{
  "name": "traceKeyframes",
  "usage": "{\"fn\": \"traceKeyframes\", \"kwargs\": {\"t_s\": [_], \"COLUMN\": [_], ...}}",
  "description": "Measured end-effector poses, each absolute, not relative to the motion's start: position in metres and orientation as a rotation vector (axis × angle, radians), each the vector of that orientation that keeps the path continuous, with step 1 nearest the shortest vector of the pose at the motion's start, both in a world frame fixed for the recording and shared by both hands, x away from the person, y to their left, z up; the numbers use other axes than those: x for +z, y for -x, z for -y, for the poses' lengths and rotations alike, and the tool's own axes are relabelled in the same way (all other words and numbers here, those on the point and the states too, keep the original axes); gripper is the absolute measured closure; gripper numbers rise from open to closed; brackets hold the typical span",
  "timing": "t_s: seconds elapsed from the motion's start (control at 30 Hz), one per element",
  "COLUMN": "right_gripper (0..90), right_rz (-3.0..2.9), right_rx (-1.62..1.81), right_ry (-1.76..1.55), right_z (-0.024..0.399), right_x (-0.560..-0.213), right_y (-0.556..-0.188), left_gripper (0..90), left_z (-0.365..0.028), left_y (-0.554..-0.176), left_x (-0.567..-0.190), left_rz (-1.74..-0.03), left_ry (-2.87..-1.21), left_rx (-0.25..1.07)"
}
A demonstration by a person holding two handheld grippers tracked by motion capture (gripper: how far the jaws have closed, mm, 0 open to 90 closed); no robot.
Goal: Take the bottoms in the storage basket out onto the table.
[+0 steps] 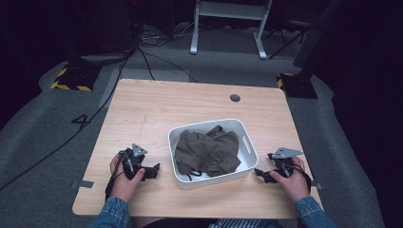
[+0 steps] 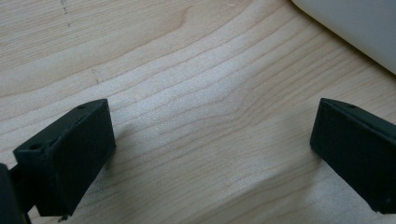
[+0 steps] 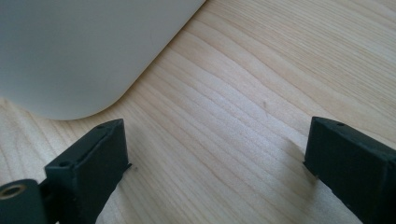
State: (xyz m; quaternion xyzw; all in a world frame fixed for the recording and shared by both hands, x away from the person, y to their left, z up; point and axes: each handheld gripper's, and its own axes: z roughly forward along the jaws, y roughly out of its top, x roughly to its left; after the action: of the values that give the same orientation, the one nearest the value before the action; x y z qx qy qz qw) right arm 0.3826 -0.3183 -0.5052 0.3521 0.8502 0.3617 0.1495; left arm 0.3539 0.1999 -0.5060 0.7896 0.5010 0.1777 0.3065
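A white rectangular plastic basket [image 1: 246, 145] with a slot handle in its side wall stands on the light wooden table [image 1: 157, 107], toward the person's edge and a little right of centre; inside it lies a crumpled dark olive-green cloth [image 1: 206, 152], bunched in folds that cover most of the basket's floor, with what may be a thin cord trailing at its near edge, though the high view is too small to be sure. The left gripper [image 1: 154, 170] rests low over the table just beside the basket's left wall, held in the person's left hand [image 1: 124, 176]; in the left gripper view [image 2: 212, 154] its two black jaws stand wide apart with only bare wood grain between them, and the basket's white corner [image 2: 355, 25] shows at the upper right, clear of the jaws. The right gripper [image 1: 259, 173] sits just beside the basket's near right corner, held in the right hand [image 1: 292, 180]; in the right gripper view [image 3: 215, 158] its jaws are likewise spread with nothing between them; the basket's rounded white wall [image 3: 84, 51] lies close ahead of the left jaw, not touching it. A denim sleeve [image 1: 110, 214] covers each forearm.
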Motion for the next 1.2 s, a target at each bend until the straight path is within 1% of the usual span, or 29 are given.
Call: {"fn": "traceKeyframes", "kwargs": {"t_s": [0.1,0.13,0.17,0.2,0.23,0.27,0.3,0.4,0.43,0.47,0.5,0.53,0.57,0.6,0.63,0.67,0.7,0.77,0.83,0.87,0.9,0.97,1.0,1.03,1.07,1.1,1.13,1.17,1.2], "right_gripper": [7.8,12.8,21.9,17.0,15.9,18.4,18.4,19.0,19.0,21.1,21.1,22.8,22.8,21.8,21.8,21.8,21.8,21.3,19.9,17.8,17.8,17.7,16.9,16.9,16.8,16.8,16.5,16.5,16.5], "right_rz": [-2.463,-2.479,-2.490,-2.487,-2.471,-2.460,-2.460,-2.438,-2.438,-2.451,-2.451,-2.447,-2.447,-2.443,-2.443,-2.437,-2.437,-2.444,-2.450,-2.470,-2.470,-2.495,-2.521,-2.521,-2.539,-2.539,-2.553,-2.553,-2.568], "right_rx": [1.027,1.023,1.043,1.106,1.114,1.109,1.109,1.130,1.130,1.119,1.119,1.129,1.129,1.155,1.155,1.183,1.183,1.212,1.219,1.223,1.223,1.224,1.213,1.213,1.206,1.206,1.198,1.198,1.195], "right_ry": [-1.013,-1.024,-1.058,-1.127,-1.149,-1.161,-1.161,-1.132,-1.132,-1.089,-1.089,-1.051,-1.051,-1.020,-1.020,-0.978,-0.978,-0.903,-0.886,-0.854,-0.854,-0.814,-0.768,-0.768,-0.720,-0.720,-0.680,-0.680,-0.662], "right_z": [0.320,0.321,0.323,0.326,0.327,0.328,0.328,0.329,0.329,0.328,0.328,0.325,0.325,0.319,0.319,0.312,0.312,0.297,0.292,0.280,0.280,0.266,0.252,0.252,0.237,0.237,0.222,0.222,0.208], "right_x": [-0.503,-0.501,-0.497,-0.489,-0.485,-0.480,-0.480,-0.458,-0.458,-0.446,-0.446,-0.433,-0.433,-0.421,-0.421,-0.408,-0.408,-0.392,-0.388,-0.383,-0.383,-0.378,-0.375,-0.375,-0.373,-0.373,-0.372,-0.372,-0.373], "right_y": [-0.383,-0.384,-0.385,-0.386,-0.387,-0.387,-0.387,-0.384,-0.384,-0.382,-0.382,-0.380,-0.380,-0.379,-0.379,-0.378,-0.378,-0.380,-0.381,-0.384,-0.384,-0.387,-0.391,-0.391,-0.394,-0.394,-0.399,-0.399,-0.406], "left_gripper": [0.2,0.2,0.1,0.2,0.2,0.1,0.1,0.1,0.1,0.1,0.1,0.1,0.1,0.1,0.3,0.4,0.4,0.5,0.5,0.4,0.4,0.4,0.4,0.4,0.4,0.4,0.4,0.4,0.4], "left_z": [-0.200,-0.200,-0.200,-0.200,-0.200,-0.200,-0.200,-0.199,-0.199,-0.199,-0.199,-0.199,-0.199,-0.199,-0.199,-0.200,-0.200,-0.199,-0.199,-0.199,-0.199,-0.199,-0.199,-0.199,-0.199,-0.199,-0.200,-0.200,-0.200], "left_y": [-0.354,-0.354,-0.354,-0.354,-0.354,-0.354,-0.354,-0.355,-0.355,-0.355,-0.355,-0.355,-0.355,-0.355,-0.355,-0.356,-0.356,-0.355,-0.355,-0.355,-0.355,-0.355,-0.355,-0.355,-0.355,-0.355,-0.355,-0.355,-0.355], "left_x": [-0.506,-0.506,-0.506,-0.506,-0.506,-0.506,-0.506,-0.506,-0.506,-0.506,-0.506,-0.506,-0.506,-0.506,-0.506,-0.506,-0.506,-0.506,-0.506,-0.506,-0.506,-0.506,-0.506,-0.506,-0.506,-0.506,-0.506,-0.506,-0.506], "left_rz": [-1.326,-1.325,-1.326,-1.326,-1.326,-1.326,-1.326,-1.324,-1.324,-1.324,-1.324,-1.324,-1.324,-1.324,-1.324,-1.351,-1.351,-1.370,-1.373,-1.373,-1.373,-1.372,-1.366,-1.366,-1.366,-1.366,-1.362,-1.362,-1.362], "left_ry": [-2.089,-2.089,-2.089,-2.089,-2.089,-2.089,-2.089,-2.091,-2.091,-2.091,-2.091,-2.091,-2.091,-2.091,-2.091,-2.074,-2.074,-2.065,-2.064,-2.064,-2.064,-2.064,-2.068,-2.068,-2.068,-2.068,-2.071,-2.071,-2.071], "left_rx": [0.470,0.470,0.470,0.470,0.470,0.470,0.470,0.471,0.471,0.471,0.471,0.471,0.471,0.471,0.471,0.476,0.476,0.487,0.490,0.490,0.490,0.488,0.486,0.486,0.486,0.486,0.487,0.487,0.488]}}
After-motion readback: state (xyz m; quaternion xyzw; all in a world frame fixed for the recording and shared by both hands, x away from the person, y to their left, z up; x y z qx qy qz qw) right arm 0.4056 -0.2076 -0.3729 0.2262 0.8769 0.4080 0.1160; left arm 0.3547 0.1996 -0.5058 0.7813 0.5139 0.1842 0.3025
